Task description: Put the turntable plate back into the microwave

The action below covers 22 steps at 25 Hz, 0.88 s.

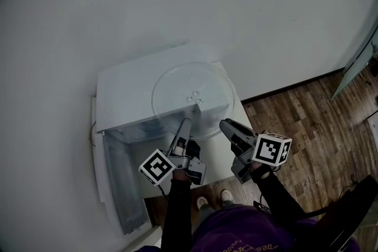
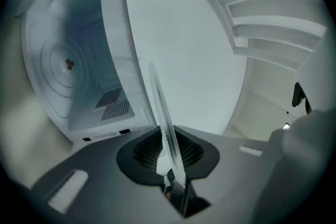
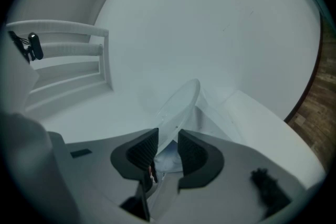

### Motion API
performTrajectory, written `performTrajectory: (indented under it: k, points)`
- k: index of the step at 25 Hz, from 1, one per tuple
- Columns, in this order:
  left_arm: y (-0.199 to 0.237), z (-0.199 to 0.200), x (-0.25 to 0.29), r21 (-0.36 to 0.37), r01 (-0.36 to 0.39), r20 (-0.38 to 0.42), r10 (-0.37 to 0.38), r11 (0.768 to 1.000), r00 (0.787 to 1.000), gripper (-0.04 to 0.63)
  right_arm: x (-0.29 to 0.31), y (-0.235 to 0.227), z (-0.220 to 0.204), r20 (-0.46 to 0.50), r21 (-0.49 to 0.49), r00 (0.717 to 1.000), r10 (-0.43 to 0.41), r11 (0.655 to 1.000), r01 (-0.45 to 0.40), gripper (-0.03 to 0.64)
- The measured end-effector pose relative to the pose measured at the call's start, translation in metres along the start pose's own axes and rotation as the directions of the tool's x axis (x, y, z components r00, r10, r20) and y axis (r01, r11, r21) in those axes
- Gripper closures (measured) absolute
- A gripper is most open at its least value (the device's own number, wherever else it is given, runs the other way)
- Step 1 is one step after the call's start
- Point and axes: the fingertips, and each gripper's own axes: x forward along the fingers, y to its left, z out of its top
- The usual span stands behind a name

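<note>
The clear glass turntable plate (image 1: 189, 94) lies level over the top of the white microwave (image 1: 127, 85), with its near rim past the front edge. My left gripper (image 1: 185, 125) is shut on that near rim. In the left gripper view the plate (image 2: 163, 113) runs edge-on between the dark pads of the left gripper (image 2: 170, 152). My right gripper (image 1: 226, 125) is at the plate's near right rim. In the right gripper view the plate (image 3: 181, 102) sits between the right gripper's (image 3: 168, 147) pads, which stand apart with a gap beside the glass.
The microwave door (image 1: 115, 186) hangs open at the lower left. The bare cavity (image 2: 79, 86) shows its drive hub (image 2: 68, 64) in the floor. A white wall stands behind the microwave. Wooden floor (image 1: 307, 121) lies to the right.
</note>
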Motion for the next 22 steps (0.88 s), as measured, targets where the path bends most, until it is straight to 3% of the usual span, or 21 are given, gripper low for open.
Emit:
performTrajectory:
  k: [3, 12, 22]
  points:
    - [-0.006, -0.001, -0.015, -0.045, 0.020, 0.047, -0.018, 0.999, 0.999, 0.546, -0.004, 0.011, -0.006, -0.016, -0.024, 1.000, 0.017, 1.000, -0.017, 0.494]
    - [-0.027, 0.006, -0.069, -0.053, 0.065, 0.218, -0.052, 0.996, 0.975, 0.558, -0.011, 0.049, -0.031, -0.105, -0.069, 0.988, 0.114, 0.990, -0.122, 0.494]
    - [-0.026, 0.002, -0.147, -0.084, 0.066, 0.431, -0.024, 0.994, 0.902, 0.558, -0.013, 0.081, -0.082, -0.267, -0.124, 0.942, 0.203, 0.962, -0.243, 0.491]
